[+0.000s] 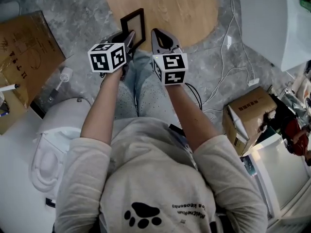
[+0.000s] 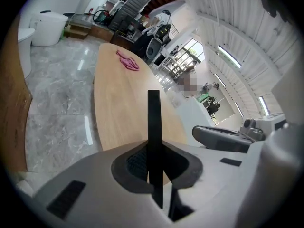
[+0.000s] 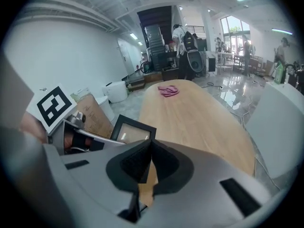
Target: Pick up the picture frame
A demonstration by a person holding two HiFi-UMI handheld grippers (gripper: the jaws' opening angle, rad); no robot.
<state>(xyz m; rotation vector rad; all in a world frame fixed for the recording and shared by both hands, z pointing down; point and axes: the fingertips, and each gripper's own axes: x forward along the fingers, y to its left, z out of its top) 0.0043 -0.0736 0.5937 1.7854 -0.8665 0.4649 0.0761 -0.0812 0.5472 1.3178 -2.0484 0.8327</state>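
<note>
The picture frame (image 1: 135,26) is black with a pale inside, and it hangs over the near end of the wooden table (image 1: 180,8). My left gripper (image 1: 129,38) is shut on its lower edge. In the left gripper view the frame (image 2: 153,122) shows edge-on as a thin black bar pinched between the pads of the left gripper (image 2: 159,167). My right gripper (image 1: 160,37) is just to the right of the frame and does not touch it. In the right gripper view the right gripper (image 3: 148,164) is shut on nothing, with the frame (image 3: 130,129) to its left.
A pink thing (image 3: 167,90) lies at the table's far end. On the grey marble floor are a flat cardboard sheet (image 1: 24,47) at left, a white toilet (image 1: 53,140), a cardboard box (image 1: 248,118) at right, white cables (image 1: 228,57) and a white cabinet (image 1: 277,23).
</note>
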